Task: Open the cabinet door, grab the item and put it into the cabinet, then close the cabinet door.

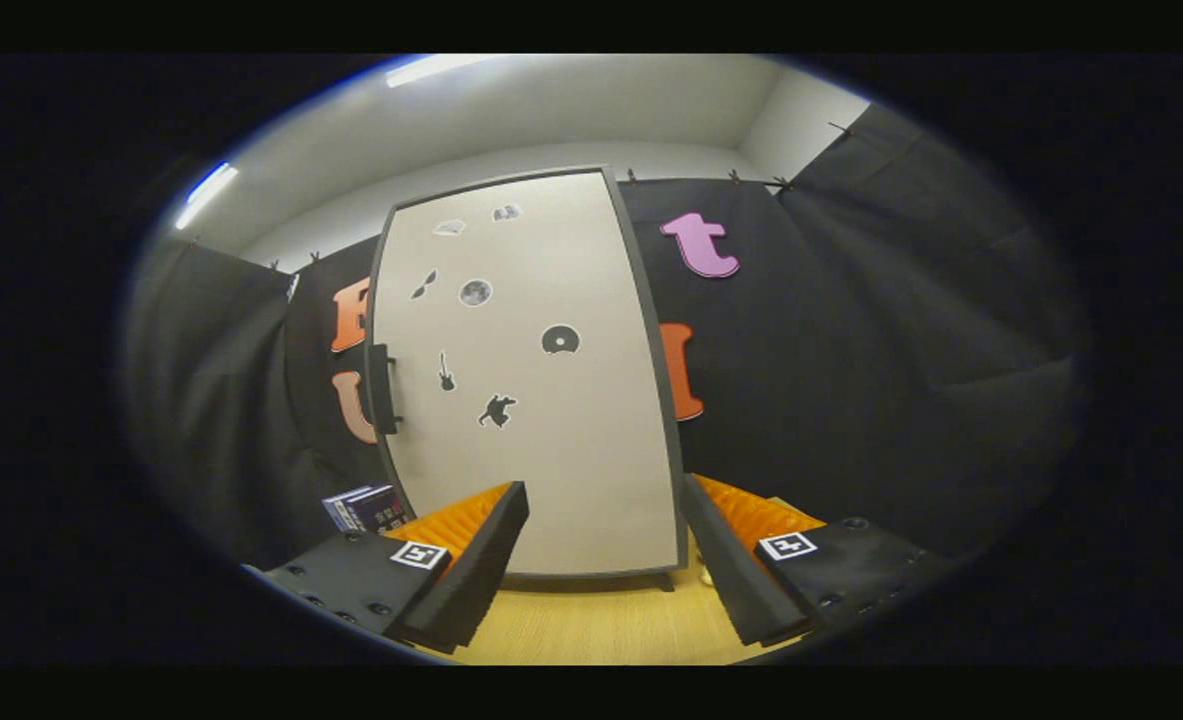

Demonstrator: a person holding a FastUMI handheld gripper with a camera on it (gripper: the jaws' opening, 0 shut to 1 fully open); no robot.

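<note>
hand-held gripper [606, 555] hovers low over the wooden worktop [601, 620], its two fingers spread wide apart with nothing between them but bare worktop and the foot of the cabinet. straight ahead, just beyond the fingertips, stands the cabinet [531, 370], tall and pale with a dark frame, its door shut. small dark stickers [496, 410] are scattered over the door front, and a dark handle [383, 388] sits on the door's left edge, about halfway up. the item [366, 507], a small dark box with pale edges, rests on the worktop just left of the cabinet's base, beyond the left finger [456, 565] and apart from it. black cloth hangs behind the cabinet.
</note>
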